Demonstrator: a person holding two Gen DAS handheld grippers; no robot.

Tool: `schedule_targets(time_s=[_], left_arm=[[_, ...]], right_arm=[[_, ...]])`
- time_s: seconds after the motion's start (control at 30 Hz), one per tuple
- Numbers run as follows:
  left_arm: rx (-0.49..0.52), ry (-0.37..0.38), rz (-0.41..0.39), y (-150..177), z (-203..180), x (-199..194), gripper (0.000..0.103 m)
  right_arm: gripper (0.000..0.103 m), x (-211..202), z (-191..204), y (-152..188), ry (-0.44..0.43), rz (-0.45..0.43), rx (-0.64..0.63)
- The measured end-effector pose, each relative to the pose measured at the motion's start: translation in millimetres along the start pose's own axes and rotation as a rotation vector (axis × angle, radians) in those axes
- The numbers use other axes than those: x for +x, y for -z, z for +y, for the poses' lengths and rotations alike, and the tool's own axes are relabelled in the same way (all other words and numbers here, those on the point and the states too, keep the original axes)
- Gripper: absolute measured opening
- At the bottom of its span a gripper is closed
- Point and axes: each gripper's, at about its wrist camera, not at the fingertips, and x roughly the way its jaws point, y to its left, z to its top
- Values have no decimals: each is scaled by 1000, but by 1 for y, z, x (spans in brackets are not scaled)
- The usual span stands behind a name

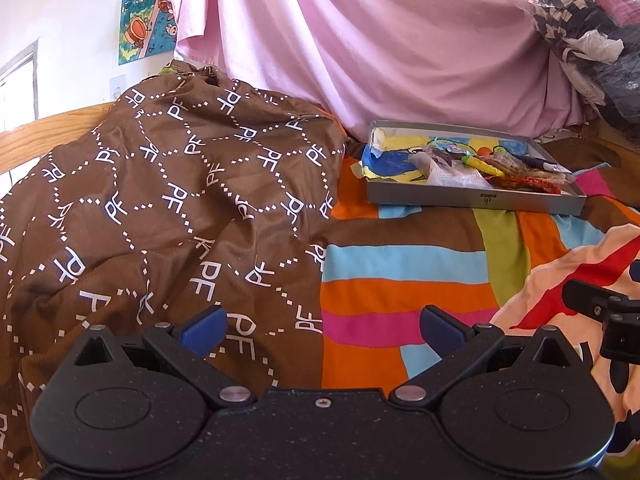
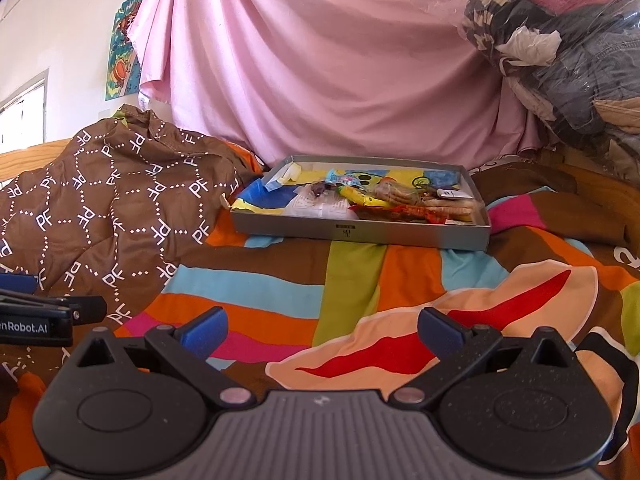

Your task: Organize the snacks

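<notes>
Sitting toward the far side of the bed, the shallow grey cardboard box lid point(image 2: 360, 236) serves as a tray for a loose heap of wrapped snacks point(image 2: 400, 200): a yellow wrapped bar point(image 2: 362, 197), clear packets of round biscuits point(image 2: 448, 206), a red crinkled wrapper point(image 2: 400, 213) and a small blue-and-white sweet packet point(image 2: 342, 179), all crowded to the tray's right half over a bright cartoon lining. The tray rests on a striped multicoloured bedspread point(image 2: 352, 276), with a crumpled brown quilt printed with white letters point(image 1: 160, 200) to its left and a pink draped sheet point(image 2: 320, 60) behind. Both tools are well short of the tray and carry nothing: the left gripper point(image 1: 322, 330) has its blue-padded jaws spread wide, and the right gripper point(image 2: 322, 330) is equally wide, the two held side by side above the bedspread. By my reading the job is either just starting or between picks, since nothing is in hand and the snacks look unsorted. The next move likely calls for carrying one gripper forward over the tray wall, choosing a single packet on top of the heap, and closing gently so the biscuits do not crush.
</notes>
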Motion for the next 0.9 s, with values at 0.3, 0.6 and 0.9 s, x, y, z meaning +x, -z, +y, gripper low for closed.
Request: schedule_targets(time_s=[0.3,0.6,0.9], left_arm=[[15,5,-3,1,-3,-1,102],[14,9,-2,1,-4,-2,102],[11,13,1,1,-5,-2,102]], right_arm=[[103,0,1,0,-1,3,-3],[103,1,3,2,-1,5,-6],[103,2,4,3,-5,6,-8]])
